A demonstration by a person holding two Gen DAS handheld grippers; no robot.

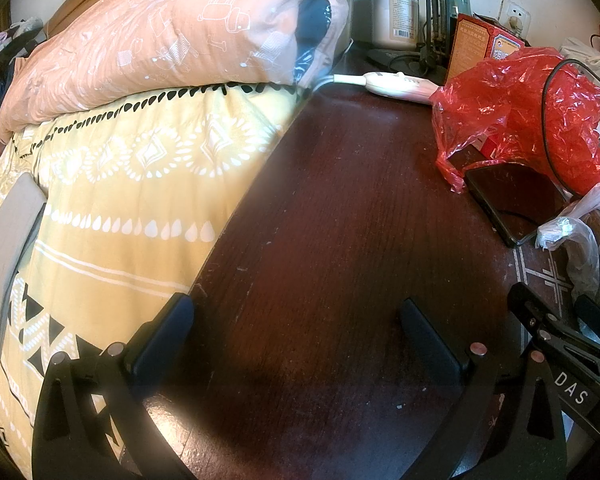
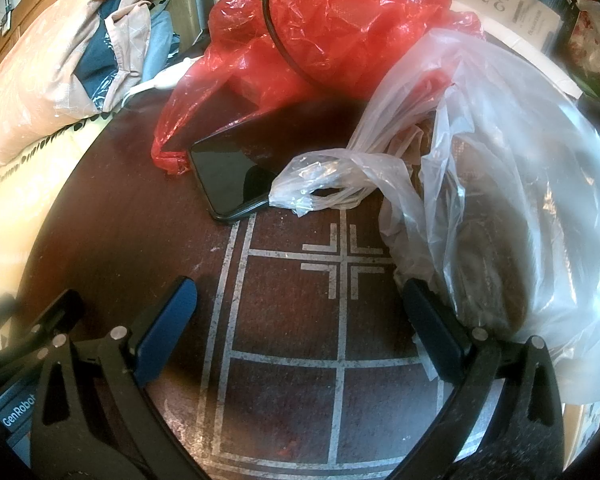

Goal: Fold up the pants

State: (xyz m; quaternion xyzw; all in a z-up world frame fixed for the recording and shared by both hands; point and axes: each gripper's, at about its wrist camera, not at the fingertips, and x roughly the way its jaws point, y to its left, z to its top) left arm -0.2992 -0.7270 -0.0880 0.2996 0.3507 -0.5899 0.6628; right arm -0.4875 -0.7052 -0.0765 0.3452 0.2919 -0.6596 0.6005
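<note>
A flat grey piece of cloth (image 1: pixel 8 248), possibly the pants, lies on the yellow patterned bedspread (image 1: pixel 140 208) at the far left of the left wrist view; its edges run out of frame. My left gripper (image 1: pixel 296 312) is open and holds nothing, hovering over the dark wooden table (image 1: pixel 340 220) beside the bed's edge. My right gripper (image 2: pixel 300 292) is also open and holds nothing, above white line markings on the same table; its right finger (image 2: pixel 432 328) is close against a clear plastic bag (image 2: pixel 500 184). The grey cloth does not appear in the right wrist view.
A red plastic bag (image 1: pixel 516 108) with a black cable over it, a black phone (image 2: pixel 232 172) and a white power strip (image 1: pixel 396 84) crowd the table's far side. A peach quilt (image 1: pixel 160 40) is heaped on the bed. A jar (image 1: pixel 394 16) and boxes stand against the wall.
</note>
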